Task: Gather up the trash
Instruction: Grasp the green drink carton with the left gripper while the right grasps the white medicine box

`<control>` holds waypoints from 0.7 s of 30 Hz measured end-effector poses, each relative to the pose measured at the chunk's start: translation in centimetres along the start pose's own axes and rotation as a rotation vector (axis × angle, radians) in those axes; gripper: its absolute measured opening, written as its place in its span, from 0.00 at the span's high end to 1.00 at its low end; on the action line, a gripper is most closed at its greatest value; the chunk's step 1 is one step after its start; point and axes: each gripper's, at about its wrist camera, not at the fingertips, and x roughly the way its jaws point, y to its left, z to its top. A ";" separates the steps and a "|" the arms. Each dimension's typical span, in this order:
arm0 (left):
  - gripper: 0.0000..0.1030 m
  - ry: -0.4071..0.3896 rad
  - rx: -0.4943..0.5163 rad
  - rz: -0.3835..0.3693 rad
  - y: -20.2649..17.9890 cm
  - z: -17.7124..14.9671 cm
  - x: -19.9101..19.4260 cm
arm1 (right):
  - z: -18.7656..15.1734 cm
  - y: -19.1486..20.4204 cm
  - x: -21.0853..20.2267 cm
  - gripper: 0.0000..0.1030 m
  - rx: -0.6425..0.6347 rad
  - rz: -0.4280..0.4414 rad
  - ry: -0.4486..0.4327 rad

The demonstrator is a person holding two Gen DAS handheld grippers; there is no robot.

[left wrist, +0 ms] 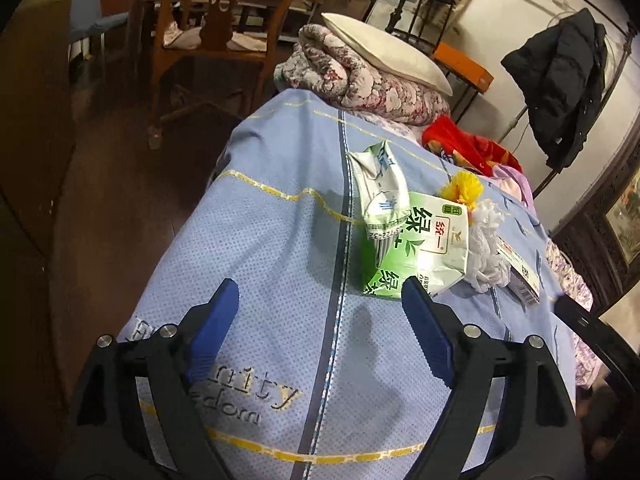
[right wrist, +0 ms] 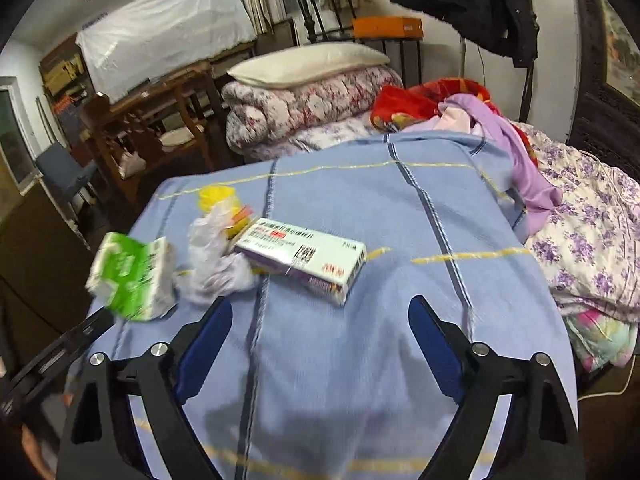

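In the left wrist view, the left gripper is hanging over a blue bedspread with its blue pads spread wide and nothing between them; a crushed green tea carton is lying just ahead of the right pad, nearly touching its tip, with a second, smaller crumpled carton leaning on top of it; a wad of white plastic is sitting just beside the carton, a yellow tuft is poking up behind it, and a flat medicine box is lying past the plastic; a rolled floral quilt with a pillow on it is resting at the far end of the bed.

In the right wrist view, the right gripper is likewise standing released, jaws wide apart and holding nothing, above the bedspread; the medicine box is lying ahead of it, slightly left of centre; the white plastic is touching the box's left end, with the yellow piece behind; the green carton is sitting near the bed's left edge, blurred.
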 end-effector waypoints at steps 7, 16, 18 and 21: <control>0.19 0.002 0.011 -0.014 -0.1 0.0 0.0 | 3.1 1.2 5.5 0.15 -0.145 -0.076 0.076; 0.19 0.007 0.018 -0.014 -0.2 0.0 0.1 | 2.4 2.4 7.3 0.36 -0.248 0.087 0.173; 0.19 0.007 0.019 -0.013 -0.1 0.0 0.1 | 1.2 3.1 6.0 0.51 -0.310 0.055 0.147; 0.19 0.007 0.017 -0.015 -0.1 0.0 0.1 | -0.1 2.4 4.0 0.51 -0.276 0.091 0.163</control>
